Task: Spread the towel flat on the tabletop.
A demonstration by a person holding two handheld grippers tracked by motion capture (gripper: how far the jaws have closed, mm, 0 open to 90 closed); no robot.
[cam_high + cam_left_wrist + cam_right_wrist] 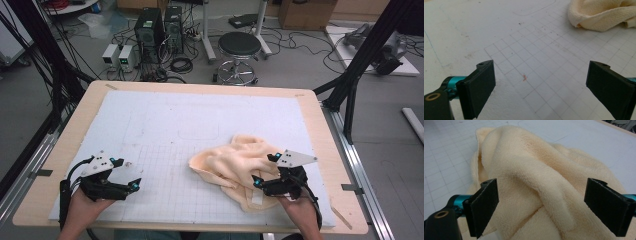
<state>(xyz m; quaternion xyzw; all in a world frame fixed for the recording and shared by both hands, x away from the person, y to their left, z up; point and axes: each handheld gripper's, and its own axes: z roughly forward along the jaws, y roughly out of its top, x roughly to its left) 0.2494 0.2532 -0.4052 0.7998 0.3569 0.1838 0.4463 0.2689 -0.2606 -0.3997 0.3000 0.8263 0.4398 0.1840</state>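
A soft yellow towel (235, 167) lies in a crumpled heap on the white mat (165, 125), at the lower right of the high view. It is bunched up with big folds, and one edge hangs toward the bottom of the frame.

The right gripper (262, 184) sits at the towel's near edge. In the right gripper view its two black jaws stand wide apart, with a thick fold of the towel (541, 187) rising between and beyond them. The pads do not squeeze the cloth, so nothing is held yet.

The left gripper (131, 186) is at the lower left of the high view, well apart from the towel. Its jaws are wide open too, with just the bare grid lines on the mat (534, 62) between them. The towel (604, 15) shows far off at the upper right of the left gripper view.

The step in hand looks like picking up the towel. To do it well, the right gripper should go for an edge or a corner, not the fat middle fold. A thin bit of cloth is easier to pinch tight. The left gripper should come across to the towel's other side, so both can pull it flat.
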